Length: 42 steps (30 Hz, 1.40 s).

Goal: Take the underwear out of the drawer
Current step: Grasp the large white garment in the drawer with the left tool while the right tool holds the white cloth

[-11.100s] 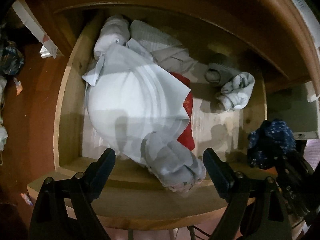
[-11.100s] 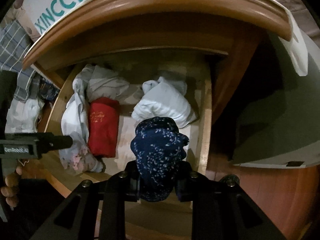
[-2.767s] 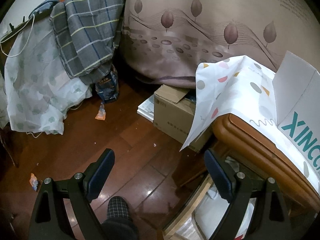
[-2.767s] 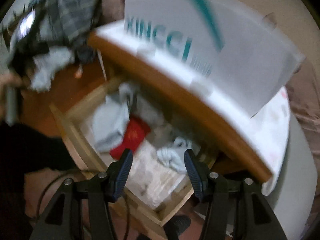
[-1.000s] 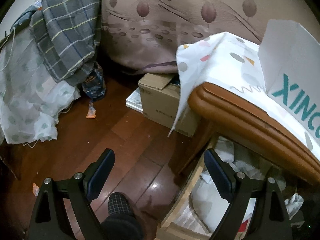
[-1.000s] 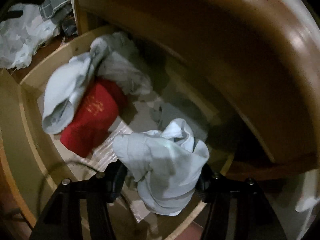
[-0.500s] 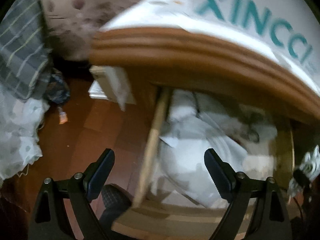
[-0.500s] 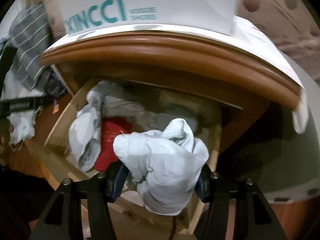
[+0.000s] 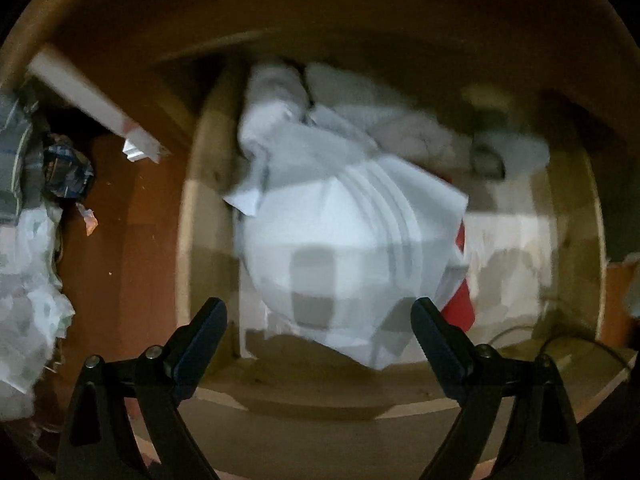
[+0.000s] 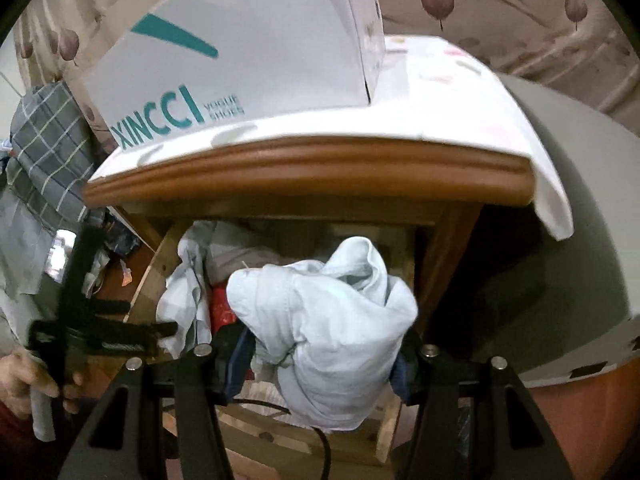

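Right gripper (image 10: 320, 360) clamps pale underwear (image 10: 324, 332) above drawer (image 10: 384, 420).

Black tongs (image 9: 319, 316), dark-blue pads (image 9: 434, 332), silver screws.

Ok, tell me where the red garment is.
In the left wrist view, the red garment lies in the drawer, right of centre, mostly tucked under the big white garment.
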Each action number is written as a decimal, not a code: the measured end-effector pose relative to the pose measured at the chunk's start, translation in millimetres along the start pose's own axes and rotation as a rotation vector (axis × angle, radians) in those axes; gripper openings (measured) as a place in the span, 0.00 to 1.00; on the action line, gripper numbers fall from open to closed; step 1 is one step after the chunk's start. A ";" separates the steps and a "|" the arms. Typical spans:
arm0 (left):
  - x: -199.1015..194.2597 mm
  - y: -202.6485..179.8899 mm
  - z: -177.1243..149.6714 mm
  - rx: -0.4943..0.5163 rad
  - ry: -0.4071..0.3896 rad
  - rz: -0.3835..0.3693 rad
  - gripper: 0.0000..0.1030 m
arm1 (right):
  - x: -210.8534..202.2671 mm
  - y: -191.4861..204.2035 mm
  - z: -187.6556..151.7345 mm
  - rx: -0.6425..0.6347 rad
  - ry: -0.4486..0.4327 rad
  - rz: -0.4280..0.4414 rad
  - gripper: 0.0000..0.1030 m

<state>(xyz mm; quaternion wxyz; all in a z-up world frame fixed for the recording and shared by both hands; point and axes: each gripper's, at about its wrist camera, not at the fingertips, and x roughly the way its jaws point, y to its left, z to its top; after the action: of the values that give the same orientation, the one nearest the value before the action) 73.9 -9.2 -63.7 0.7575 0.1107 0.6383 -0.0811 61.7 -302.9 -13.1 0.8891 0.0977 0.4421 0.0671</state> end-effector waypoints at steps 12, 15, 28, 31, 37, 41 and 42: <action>26.8 -8.4 17.2 -0.020 0.119 0.078 0.92 | -21.5 -16.6 12.4 0.073 -0.055 0.046 0.55; 27.2 -4.5 16.3 -0.032 0.132 0.043 0.92 | -25.1 -20.7 12.8 0.085 -0.063 0.053 0.55; 43.3 6.9 27.0 -0.069 0.183 -0.088 0.98 | -30.9 -24.2 15.4 0.093 -0.078 0.072 0.55; 52.2 2.8 31.9 -0.040 0.210 -0.055 0.98 | -32.3 -26.0 16.0 0.099 -0.084 0.065 0.55; 66.8 1.0 42.2 -0.057 0.283 -0.072 1.00 | -33.8 -29.4 17.0 0.108 -0.088 0.055 0.55; 73.6 0.8 45.9 -0.051 0.307 -0.088 0.90 | -33.1 -29.2 17.4 0.101 -0.086 0.052 0.55; 74.4 0.5 45.5 -0.047 0.307 -0.094 0.77 | -32.8 -29.3 17.7 0.100 -0.086 0.051 0.55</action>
<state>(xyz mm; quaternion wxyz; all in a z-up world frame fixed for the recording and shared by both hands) 130.0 -19.7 -129.6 0.6486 0.0738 0.7529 -0.0835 57.2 -340.1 15.9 0.8992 0.1561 0.4039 0.0632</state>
